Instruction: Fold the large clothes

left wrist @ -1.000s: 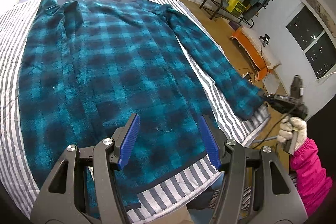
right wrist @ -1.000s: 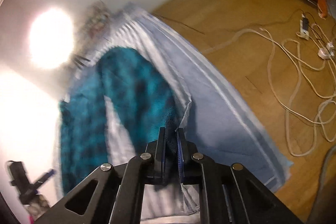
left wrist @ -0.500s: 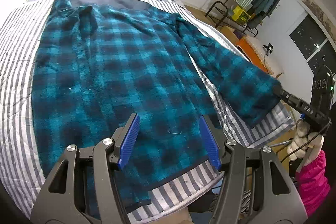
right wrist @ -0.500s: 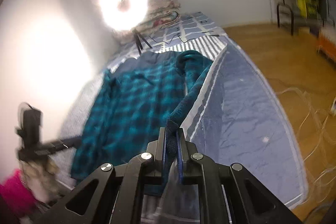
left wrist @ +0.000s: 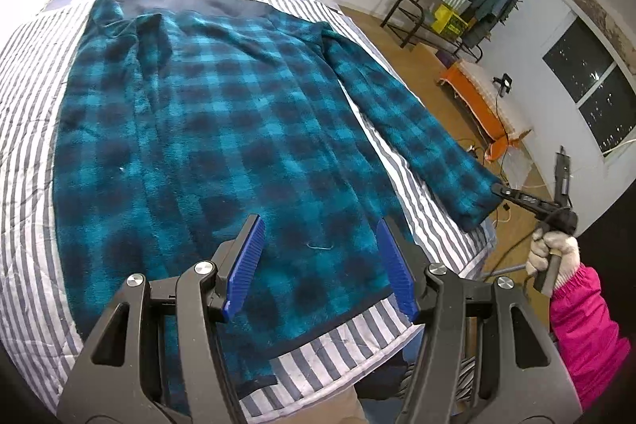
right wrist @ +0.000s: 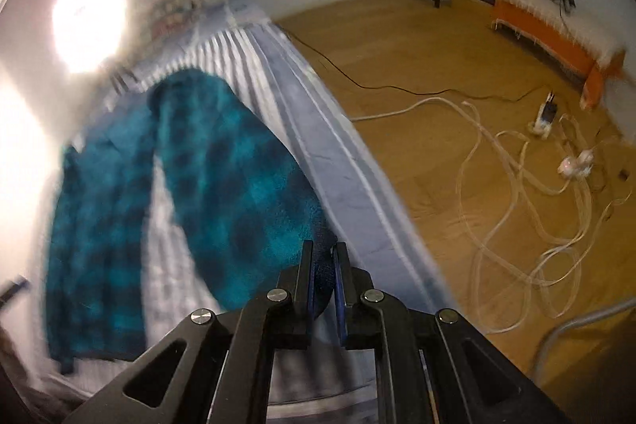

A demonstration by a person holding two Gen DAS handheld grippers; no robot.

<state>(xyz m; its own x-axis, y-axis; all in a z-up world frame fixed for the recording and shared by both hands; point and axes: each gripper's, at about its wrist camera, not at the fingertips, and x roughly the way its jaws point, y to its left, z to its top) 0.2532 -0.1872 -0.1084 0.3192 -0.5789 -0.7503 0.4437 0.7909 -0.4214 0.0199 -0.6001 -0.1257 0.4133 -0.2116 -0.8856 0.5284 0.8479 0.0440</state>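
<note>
Pinching the cuff (right wrist: pixel 322 267) of the plaid garment's sleeve (left wrist: pixel 413 130), the right gripper (right wrist: pixel 322 273) has its blue pads nearly pressed together, with only the dark fleece edge between them. In the left wrist view the same gripper (left wrist: pixel 501 190) meets the cuff at the bed's side edge, carried by a gloved hand (left wrist: pixel 550 253) in a pink sleeve (left wrist: pixel 584 328). The left gripper (left wrist: pixel 322 265) hovers with its fingers (left wrist: pixel 246 261) spread and nothing between them, above the garment's lower hem.

The teal-and-navy plaid garment (left wrist: pixel 206 153) lies spread flat along the striped bed cover (left wrist: pixel 28 130), collar toward the far pillows, one sleeve extended to the bed's side.

Probable risks: the grip takes only the cuff's edge, so the thick fleece could slip free if the sleeve is swung across quickly; dragging rather than lifting might pull the body out of square or bunch the cover; the loose cables on the floor (right wrist: pixel 516 209) lie near where the person would stand.

No brand, label or legible writing can be made out in either view.
</note>
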